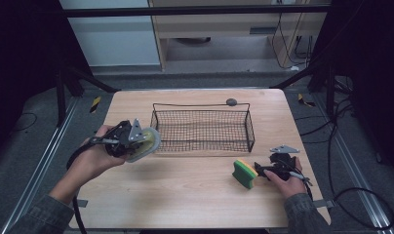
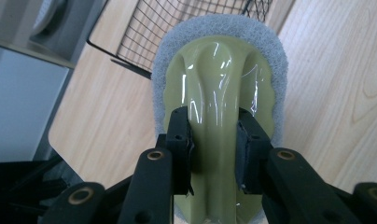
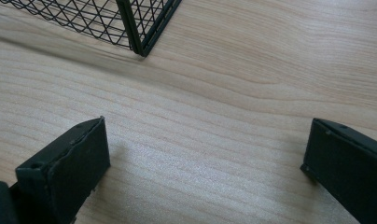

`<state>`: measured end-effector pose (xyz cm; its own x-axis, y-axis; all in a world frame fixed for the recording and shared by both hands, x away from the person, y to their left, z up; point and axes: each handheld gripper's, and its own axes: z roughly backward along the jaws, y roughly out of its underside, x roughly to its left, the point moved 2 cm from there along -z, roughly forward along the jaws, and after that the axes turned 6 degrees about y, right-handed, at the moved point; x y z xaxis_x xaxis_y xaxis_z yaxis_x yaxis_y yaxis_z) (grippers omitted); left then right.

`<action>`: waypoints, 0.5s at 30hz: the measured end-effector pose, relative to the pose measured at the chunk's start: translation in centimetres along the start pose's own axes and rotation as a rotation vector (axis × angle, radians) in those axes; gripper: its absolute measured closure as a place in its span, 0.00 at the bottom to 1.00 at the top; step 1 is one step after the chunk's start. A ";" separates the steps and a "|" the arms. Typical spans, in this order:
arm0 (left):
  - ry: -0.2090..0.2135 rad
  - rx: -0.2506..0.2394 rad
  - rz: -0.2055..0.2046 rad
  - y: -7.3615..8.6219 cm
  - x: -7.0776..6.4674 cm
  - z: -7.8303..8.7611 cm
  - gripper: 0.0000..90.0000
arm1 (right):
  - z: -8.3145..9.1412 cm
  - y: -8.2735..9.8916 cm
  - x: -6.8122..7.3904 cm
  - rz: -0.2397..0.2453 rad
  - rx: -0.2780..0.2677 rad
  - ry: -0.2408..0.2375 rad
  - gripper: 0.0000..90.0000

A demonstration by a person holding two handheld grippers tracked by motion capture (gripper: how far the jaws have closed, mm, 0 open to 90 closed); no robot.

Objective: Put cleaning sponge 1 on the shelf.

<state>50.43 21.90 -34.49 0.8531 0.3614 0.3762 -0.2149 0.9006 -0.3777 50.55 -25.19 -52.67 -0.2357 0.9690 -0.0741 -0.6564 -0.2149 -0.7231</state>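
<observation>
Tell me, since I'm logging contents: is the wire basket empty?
Empty. The wire basket shows only bare mesh inside; the scrubber and sponge are outside it.

Colours here: the scrubber has a glossy olive-yellow plastic handle on a pale grey fibrous pad. The sponge is green on top, yellow underneath. The wire basket is black with a diamond mesh pattern. The table is light wood with wavy grain lines. Both grippers' jaws are matte black, and the left gripper has brass-coloured rivets.
</observation>
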 end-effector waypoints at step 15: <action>-0.092 -0.053 -0.047 -1.4 2.1 1.8 0.78 | 0.3 0.2 0.2 -0.001 0.000 0.000 0.00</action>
<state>51.67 21.85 -31.64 0.8141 0.3419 0.4694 -0.1482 0.9039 -0.4012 50.18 -25.09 -52.67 -0.2354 0.9691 -0.0735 -0.6566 -0.2143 -0.7231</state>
